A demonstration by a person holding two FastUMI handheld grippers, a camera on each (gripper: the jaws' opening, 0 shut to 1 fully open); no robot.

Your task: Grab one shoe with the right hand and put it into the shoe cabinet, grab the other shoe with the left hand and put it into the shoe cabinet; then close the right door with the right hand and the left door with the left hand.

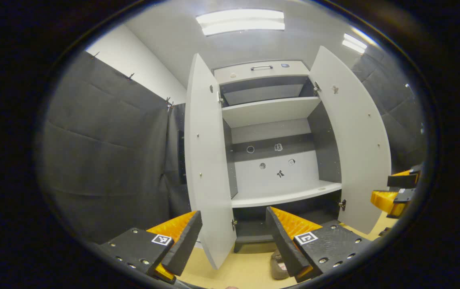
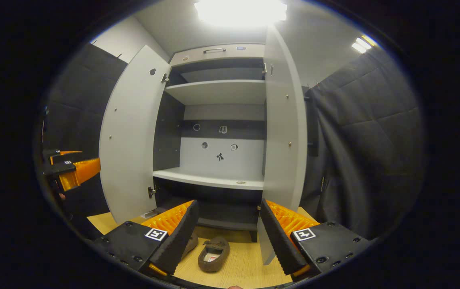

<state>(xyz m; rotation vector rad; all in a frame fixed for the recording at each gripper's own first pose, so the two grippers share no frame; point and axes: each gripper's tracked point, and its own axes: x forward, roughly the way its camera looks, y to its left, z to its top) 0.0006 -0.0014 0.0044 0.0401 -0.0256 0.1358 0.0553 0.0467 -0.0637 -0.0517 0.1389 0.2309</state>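
Both shoes on floor; right gripper (image 2: 227,233) fingers apart, left gripper (image 1: 234,237) likewise. Lower right gripper squarely over brown slipper (image 2: 213,253), clamp its sides, clear right door (image 2: 284,120).

My left finger (image 1: 284,245) hides most of one shoe (image 1: 279,268); my right gripper's finger (image 2: 177,241) covers most of the second shoe (image 2: 191,244)

Pale wooden floor (image 2: 246,269) with two brown shoes (image 2: 213,253) side by side before the open cabinet (image 2: 221,94)
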